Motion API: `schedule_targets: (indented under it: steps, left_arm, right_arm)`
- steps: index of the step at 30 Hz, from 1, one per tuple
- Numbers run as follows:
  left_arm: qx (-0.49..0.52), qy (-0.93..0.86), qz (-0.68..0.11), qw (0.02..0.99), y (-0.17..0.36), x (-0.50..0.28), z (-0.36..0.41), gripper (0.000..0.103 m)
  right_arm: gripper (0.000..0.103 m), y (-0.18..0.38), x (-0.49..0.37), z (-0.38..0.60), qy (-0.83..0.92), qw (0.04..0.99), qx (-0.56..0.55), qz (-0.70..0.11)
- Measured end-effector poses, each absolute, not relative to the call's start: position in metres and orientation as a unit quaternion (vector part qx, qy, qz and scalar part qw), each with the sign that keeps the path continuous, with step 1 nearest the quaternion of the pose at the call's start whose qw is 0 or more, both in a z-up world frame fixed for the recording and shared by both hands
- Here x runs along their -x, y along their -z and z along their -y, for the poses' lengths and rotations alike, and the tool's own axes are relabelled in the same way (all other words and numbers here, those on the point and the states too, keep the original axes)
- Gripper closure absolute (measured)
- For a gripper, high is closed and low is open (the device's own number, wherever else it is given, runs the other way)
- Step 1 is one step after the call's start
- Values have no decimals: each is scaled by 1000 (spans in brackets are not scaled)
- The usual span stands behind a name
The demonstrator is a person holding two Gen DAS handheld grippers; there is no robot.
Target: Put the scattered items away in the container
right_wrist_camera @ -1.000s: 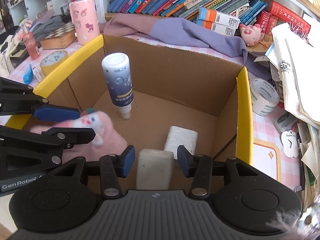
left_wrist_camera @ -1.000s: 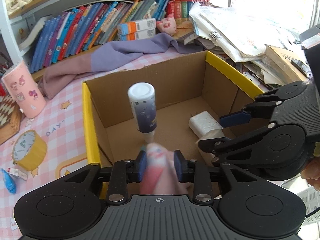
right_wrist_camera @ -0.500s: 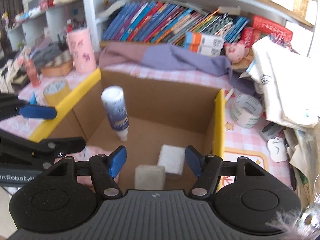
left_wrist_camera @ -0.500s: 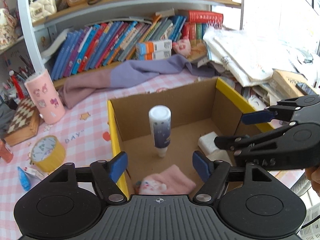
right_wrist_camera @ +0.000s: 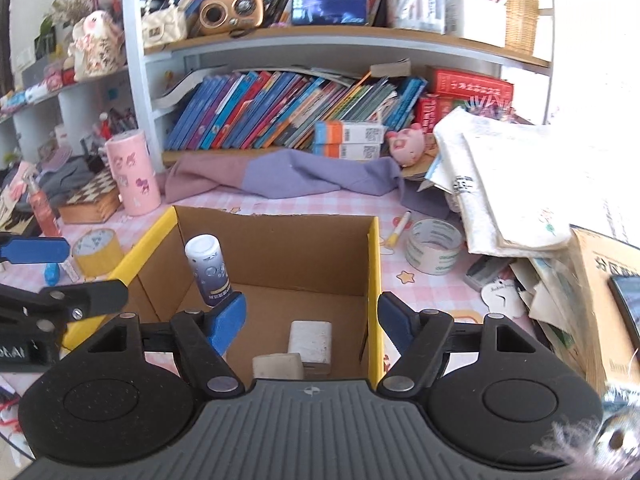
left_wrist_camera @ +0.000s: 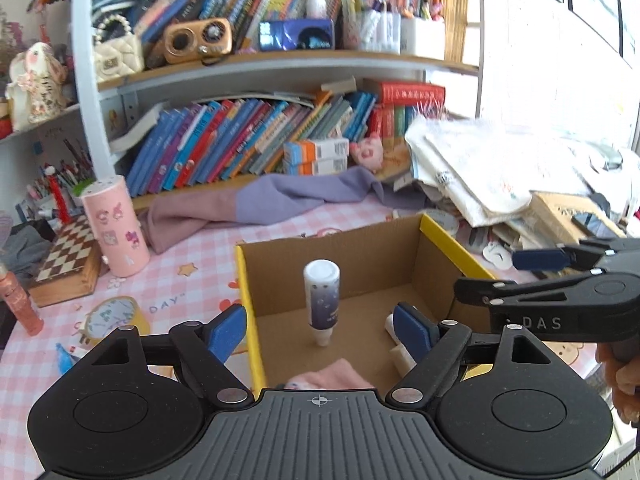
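Note:
A cardboard box with yellow rim [left_wrist_camera: 245, 292] [right_wrist_camera: 373, 280] stands on the pink checked table. Inside it a white-and-blue bottle [left_wrist_camera: 322, 300] [right_wrist_camera: 209, 270] stands cap down, a pink soft item [left_wrist_camera: 332, 376] lies at the near wall, and two white blocks [right_wrist_camera: 310, 342] [right_wrist_camera: 278, 366] lie on the floor. My left gripper [left_wrist_camera: 320, 330] is open and empty above the box's near edge. My right gripper [right_wrist_camera: 312, 318] is open and empty above the box; it shows at the right of the left wrist view [left_wrist_camera: 536, 276].
On the table left of the box are a yellow tape roll [left_wrist_camera: 114, 318] [right_wrist_camera: 96, 250], a small blue item [right_wrist_camera: 52, 274], a pink canister [left_wrist_camera: 116, 232] and a chessboard box [left_wrist_camera: 68, 264]. A white tape roll [right_wrist_camera: 434, 250] and a marker [right_wrist_camera: 398, 228] lie right of the box. A purple cloth [right_wrist_camera: 288, 174] and bookshelf stand behind; papers pile at right.
My left gripper let go of the pink soft item and my right gripper let go of a white block; both opened and rose away from the box.

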State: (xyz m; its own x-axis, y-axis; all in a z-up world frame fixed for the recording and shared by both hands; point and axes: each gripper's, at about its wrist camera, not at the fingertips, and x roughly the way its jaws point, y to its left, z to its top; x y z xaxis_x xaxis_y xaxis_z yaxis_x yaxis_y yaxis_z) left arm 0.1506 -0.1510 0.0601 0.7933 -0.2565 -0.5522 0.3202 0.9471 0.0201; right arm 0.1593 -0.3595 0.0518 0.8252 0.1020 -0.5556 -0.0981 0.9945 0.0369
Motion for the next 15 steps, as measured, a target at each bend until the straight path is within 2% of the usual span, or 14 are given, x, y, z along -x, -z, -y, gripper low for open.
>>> schedule_targets:
  steps: [15]
  left_arm:
    - [-29, 153, -296, 942, -46, -103, 90, 18]
  right_arm:
    - [32, -46, -99, 312, -11, 954, -15, -300]
